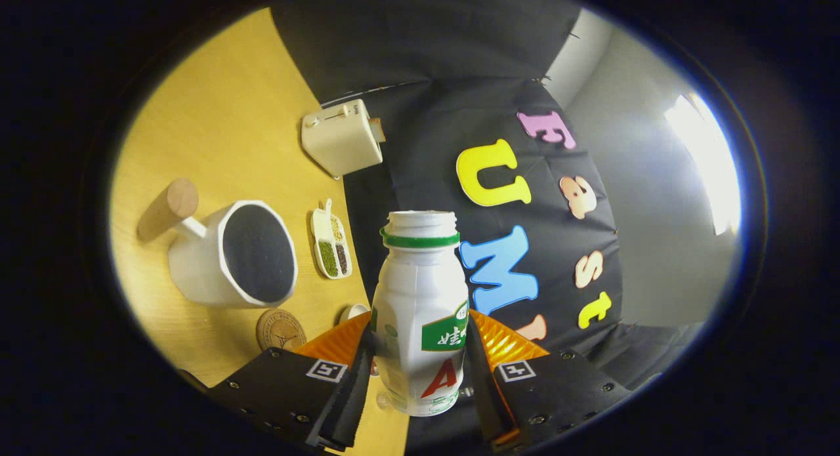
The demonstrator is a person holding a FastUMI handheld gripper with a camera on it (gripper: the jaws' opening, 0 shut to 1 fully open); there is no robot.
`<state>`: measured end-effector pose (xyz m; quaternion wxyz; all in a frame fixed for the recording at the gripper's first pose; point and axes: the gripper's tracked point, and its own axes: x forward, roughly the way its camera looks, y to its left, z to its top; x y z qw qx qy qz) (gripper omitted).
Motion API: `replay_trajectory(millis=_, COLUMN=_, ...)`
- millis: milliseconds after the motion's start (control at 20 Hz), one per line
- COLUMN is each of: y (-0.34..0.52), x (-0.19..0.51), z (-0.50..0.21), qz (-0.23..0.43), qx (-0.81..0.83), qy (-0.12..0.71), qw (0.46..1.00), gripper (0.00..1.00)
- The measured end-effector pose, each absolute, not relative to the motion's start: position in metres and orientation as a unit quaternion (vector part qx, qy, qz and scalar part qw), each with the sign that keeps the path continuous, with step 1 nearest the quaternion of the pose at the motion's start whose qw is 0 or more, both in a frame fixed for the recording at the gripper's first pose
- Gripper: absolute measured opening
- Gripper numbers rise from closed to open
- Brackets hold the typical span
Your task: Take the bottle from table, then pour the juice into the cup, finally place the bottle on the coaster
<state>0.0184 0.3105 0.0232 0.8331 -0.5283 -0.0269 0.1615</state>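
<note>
My gripper [420,341] is shut on a white bottle [420,298] with a green neck ring and no cap; both fingers press its lower body. The whole view is rolled hard, so the bottle lies roughly level with the wooden table [216,128] rather than upright. Its open mouth sits in front of the black cloth wall. No juice shows at the mouth. A small white cup [353,310] peeks out just beyond one finger, mostly hidden by it. The round brown coaster [281,329] lies on the table beside the cup.
A white pot [230,252] with a wooden handle [167,208] and a dark inside stands by the coaster. A small white dish of beans [331,243] lies past it. A cream toaster [341,138] stands against the cloth wall.
</note>
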Motion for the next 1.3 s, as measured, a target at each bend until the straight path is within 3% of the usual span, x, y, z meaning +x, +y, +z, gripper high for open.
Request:
replay_trajectory(millis=550, y=0.308, x=0.035, z=0.018, qz=0.198, qx=-0.286, qy=0.039, qw=0.937, gripper=0.69)
replay_trajectory(millis=900, y=0.307, x=0.056, z=-0.008, qz=0.215, qx=-0.124, qy=0.083, qw=0.965, gripper=0.69)
replay_trajectory(millis=1300, y=0.315, x=0.071, z=-0.038, qz=0.221, qx=-0.048, qy=0.105, qw=0.968, gripper=0.68)
